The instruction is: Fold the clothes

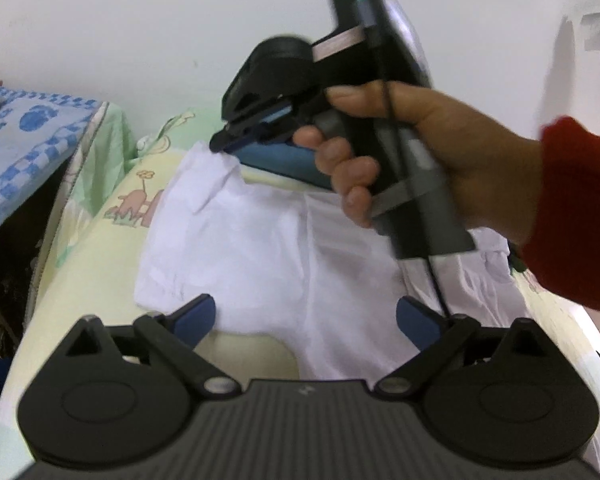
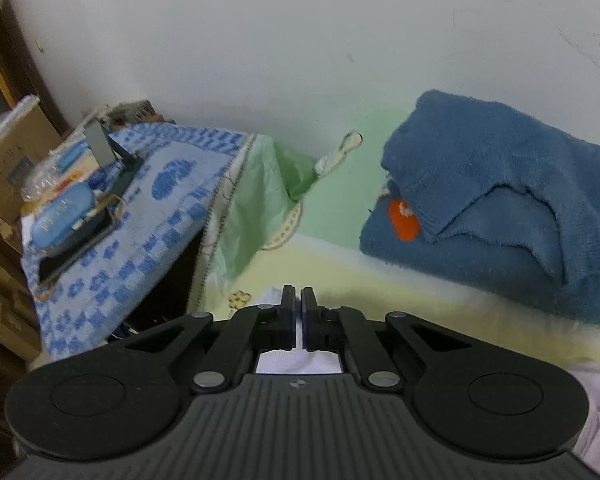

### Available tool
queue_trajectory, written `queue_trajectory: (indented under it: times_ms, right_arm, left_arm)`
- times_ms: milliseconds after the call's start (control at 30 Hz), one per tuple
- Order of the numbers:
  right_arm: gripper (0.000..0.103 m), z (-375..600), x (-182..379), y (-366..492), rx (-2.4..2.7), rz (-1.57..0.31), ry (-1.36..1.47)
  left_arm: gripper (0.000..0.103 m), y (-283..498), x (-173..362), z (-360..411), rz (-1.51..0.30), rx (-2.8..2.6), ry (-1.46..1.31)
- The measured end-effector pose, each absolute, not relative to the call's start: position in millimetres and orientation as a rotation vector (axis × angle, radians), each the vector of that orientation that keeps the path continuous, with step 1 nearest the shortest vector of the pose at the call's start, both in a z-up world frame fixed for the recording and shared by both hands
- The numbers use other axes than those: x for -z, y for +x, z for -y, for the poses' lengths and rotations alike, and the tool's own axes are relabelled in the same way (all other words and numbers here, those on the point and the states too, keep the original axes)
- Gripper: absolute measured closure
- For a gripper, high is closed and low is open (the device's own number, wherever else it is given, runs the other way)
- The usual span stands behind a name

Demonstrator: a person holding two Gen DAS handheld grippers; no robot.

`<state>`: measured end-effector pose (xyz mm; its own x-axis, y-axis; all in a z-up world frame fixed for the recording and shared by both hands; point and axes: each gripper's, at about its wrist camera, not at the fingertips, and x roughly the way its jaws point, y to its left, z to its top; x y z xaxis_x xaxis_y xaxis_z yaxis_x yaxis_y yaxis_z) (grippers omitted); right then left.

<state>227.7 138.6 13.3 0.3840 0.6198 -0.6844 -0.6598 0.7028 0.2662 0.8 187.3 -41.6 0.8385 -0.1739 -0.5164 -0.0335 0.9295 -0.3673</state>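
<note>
Your left tool [image 1: 306,316] stands released over the near edge of the white garment [image 1: 260,248] on the bed [image 1: 84,276]. Your right tool [image 2: 299,300] is clenched on its far corner, nearer the fold.

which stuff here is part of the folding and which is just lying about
Part of the job:
- white garment, spread on the bed
- right gripper, shut on a far corner of it
- left gripper, open above the near edge

Just lying about:
- blue towel
- phone
- cardboard box
</note>
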Motion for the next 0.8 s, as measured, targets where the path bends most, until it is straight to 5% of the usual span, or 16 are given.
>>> queue_trajectory:
  times_ms: [167, 367, 400, 500, 533, 700, 800]
  right_arm:
    - [0.102, -129.1, -25.5, 225.5, -0.852, -0.817, -0.032]
    - [0.102, -111.6, -31.3, 226.7, -0.860, -0.797, 0.015]
    - [0.102, -108.7, -31.3, 226.9, -0.857, -0.795, 0.021]
    - [0.102, -98.9, -30.7, 228.1, -0.848, -0.791, 0.041]
    - [0.102, -95.1, -30.8, 228.8, -0.845, -0.789, 0.049]
    - [0.102, -73.8, -32.9, 236.0, -0.835, -0.782, 0.123]
    - [0.102, -63.0, -33.5, 237.7, -0.830, -0.779, 0.148]
  left_arm:
    - [0.005, 20.5, 52.6, -200.8, -0.607, 0.090, -0.419]
    - [0.022, 31.1, 56.4, -194.6, -0.609, 0.109, -0.384]
    - [0.036, 32.2, 56.4, -193.1, -0.608, 0.108, -0.380]
    - [0.097, 35.6, 55.7, -188.1, -0.617, 0.125, -0.383]
    - [0.103, 35.7, 54.2, -185.2, -0.614, 0.123, -0.369]
    - [0.102, 27.1, 40.9, -162.8, -0.591, 0.109, -0.292]
    - [0.091, 16.7, 37.6, -157.0, -0.580, 0.057, -0.259]
